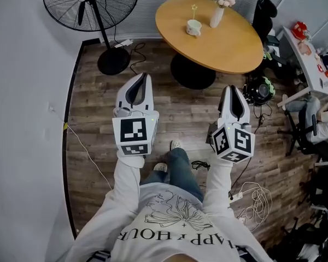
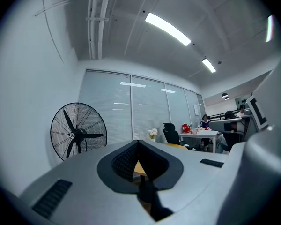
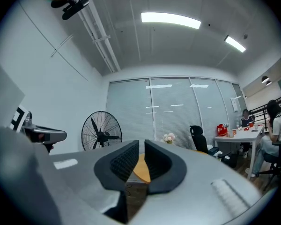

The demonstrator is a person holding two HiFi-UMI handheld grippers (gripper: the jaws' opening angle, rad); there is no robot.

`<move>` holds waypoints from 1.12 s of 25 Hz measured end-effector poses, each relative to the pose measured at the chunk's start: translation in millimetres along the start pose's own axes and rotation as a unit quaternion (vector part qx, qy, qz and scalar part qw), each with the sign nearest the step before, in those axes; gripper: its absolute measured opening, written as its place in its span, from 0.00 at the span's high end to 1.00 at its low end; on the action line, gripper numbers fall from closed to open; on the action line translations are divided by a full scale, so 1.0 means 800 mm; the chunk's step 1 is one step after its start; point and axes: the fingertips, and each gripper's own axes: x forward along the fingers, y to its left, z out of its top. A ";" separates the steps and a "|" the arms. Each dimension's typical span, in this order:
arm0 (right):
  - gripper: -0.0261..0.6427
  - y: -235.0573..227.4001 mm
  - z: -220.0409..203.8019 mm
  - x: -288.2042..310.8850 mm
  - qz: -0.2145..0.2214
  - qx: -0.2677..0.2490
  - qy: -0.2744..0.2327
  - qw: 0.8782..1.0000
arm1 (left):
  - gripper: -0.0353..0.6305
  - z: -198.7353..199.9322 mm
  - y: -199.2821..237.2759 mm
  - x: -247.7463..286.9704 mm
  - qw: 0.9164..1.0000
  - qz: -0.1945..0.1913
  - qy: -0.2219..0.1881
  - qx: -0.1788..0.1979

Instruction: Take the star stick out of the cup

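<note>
A white cup (image 1: 194, 28) stands on the round wooden table (image 1: 229, 45) far ahead, with the thin star stick (image 1: 194, 10) upright in it. Both grippers hang over the wood floor, well short of the table. My left gripper (image 1: 146, 76) is at the left with its jaws together and nothing in them; in the left gripper view its tips (image 2: 138, 142) meet. My right gripper (image 1: 232, 87) is at the right. A narrow gap shows between its pads (image 3: 141, 143), with only the table top seen through it. The cup is hidden in both gripper views.
A white vase with flowers (image 1: 216, 15) stands beside the cup. A tall black floor fan (image 1: 93, 4) is at the left by the wall. A dark bag (image 1: 259, 89) and cables (image 1: 251, 195) lie on the floor at right. Seated people and a white desk (image 1: 311, 64) are further right.
</note>
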 end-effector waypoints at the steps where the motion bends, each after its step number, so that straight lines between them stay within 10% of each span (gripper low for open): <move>1: 0.91 -0.001 -0.001 0.004 0.001 0.000 0.000 1.000 | 0.94 0.000 0.000 0.004 1.000 0.000 0.000 0.000; 28: 0.85 -0.095 -0.029 0.299 0.061 0.019 0.006 0.998 | 0.94 0.004 0.004 0.281 0.999 0.036 0.012 0.009</move>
